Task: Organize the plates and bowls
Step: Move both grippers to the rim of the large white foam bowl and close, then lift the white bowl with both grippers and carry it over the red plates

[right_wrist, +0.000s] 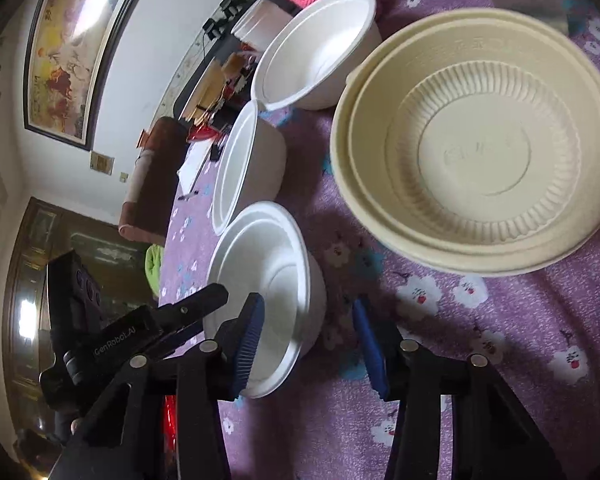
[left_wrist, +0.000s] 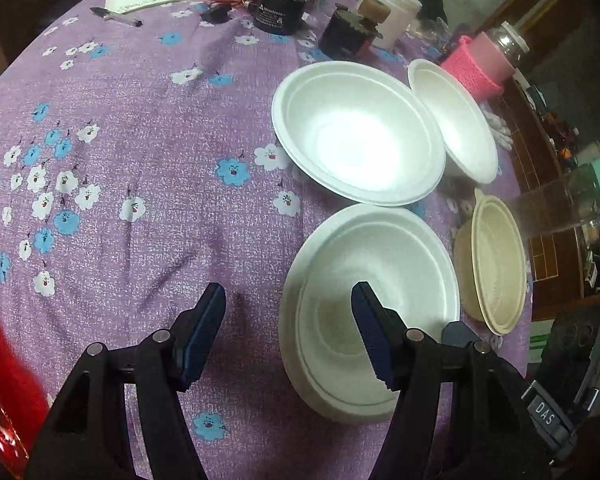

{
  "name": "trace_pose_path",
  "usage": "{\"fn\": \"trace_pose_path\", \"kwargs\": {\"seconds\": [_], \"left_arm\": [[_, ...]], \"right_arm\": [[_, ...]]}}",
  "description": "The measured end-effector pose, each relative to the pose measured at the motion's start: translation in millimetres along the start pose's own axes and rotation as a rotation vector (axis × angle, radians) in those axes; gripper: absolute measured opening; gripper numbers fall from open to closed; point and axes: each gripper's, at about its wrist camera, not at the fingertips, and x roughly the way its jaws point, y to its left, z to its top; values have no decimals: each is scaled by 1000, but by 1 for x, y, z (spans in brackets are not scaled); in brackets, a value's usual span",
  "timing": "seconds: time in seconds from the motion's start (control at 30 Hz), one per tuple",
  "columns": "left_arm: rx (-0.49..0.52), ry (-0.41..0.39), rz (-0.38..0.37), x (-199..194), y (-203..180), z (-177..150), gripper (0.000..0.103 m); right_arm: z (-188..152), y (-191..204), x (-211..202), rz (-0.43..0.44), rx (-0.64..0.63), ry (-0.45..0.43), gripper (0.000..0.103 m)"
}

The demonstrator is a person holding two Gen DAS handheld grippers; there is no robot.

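Three white foam bowls stand on the purple flowered tablecloth [left_wrist: 140, 152]: a near one [left_wrist: 380, 280], a large middle one [left_wrist: 356, 132] and a smaller far one [left_wrist: 456, 120]. A cream plastic bowl [left_wrist: 496, 264] sits at the right. My left gripper [left_wrist: 290, 336] is open and empty, its right finger over the near bowl's left rim. In the right wrist view the near white bowl [right_wrist: 268, 280] sits between the open fingers of my right gripper [right_wrist: 312, 344], with the cream bowl [right_wrist: 480, 152] ahead. The other two white bowls [right_wrist: 252, 168] [right_wrist: 320, 44] stand beyond.
Dark jars [left_wrist: 278, 8] [left_wrist: 346, 34], a white tub [left_wrist: 392, 8], a pink knitted holder [left_wrist: 480, 64] and a pen [left_wrist: 116, 18] by papers crowd the table's far side. A red object [left_wrist: 4, 380] is at the near left. The table edge runs close behind the cream bowl.
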Motion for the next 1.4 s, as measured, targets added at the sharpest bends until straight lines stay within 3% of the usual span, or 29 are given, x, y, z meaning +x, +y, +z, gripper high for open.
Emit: {"fn": "trace_pose_path", "kwargs": {"seconds": [0.3, 0.47, 0.5, 0.53, 0.67, 0.73, 0.83, 1.13, 1.4], "left_arm": [[21, -11, 19, 3, -12, -6, 64], [23, -20, 37, 7, -11, -7, 49], [24, -20, 39, 8, -11, -7, 37], [24, -16, 41, 10, -9, -7, 30], [6, -2, 27, 16, -4, -8, 17], [-4, 0, 20, 18, -2, -9, 16], [1, -2, 7, 18, -4, -9, 12], [13, 0, 0, 20, -7, -13, 9], [7, -6, -11, 10, -2, -22, 9]], "right_arm": [[0, 0, 3, 1, 5, -1, 47], [-1, -1, 2, -10, 5, -25, 47], [-1, -1, 3, -10, 5, -23, 47], [-1, 0, 4, -9, 3, -21, 44], [-4, 5, 7, -35, -35, -23, 31], [-5, 6, 10, -56, -46, -22, 21], [-5, 5, 13, -46, -42, -10, 17], [-6, 4, 11, -50, -43, -21, 8], [-11, 6, 6, -39, -49, -17, 8]]}}
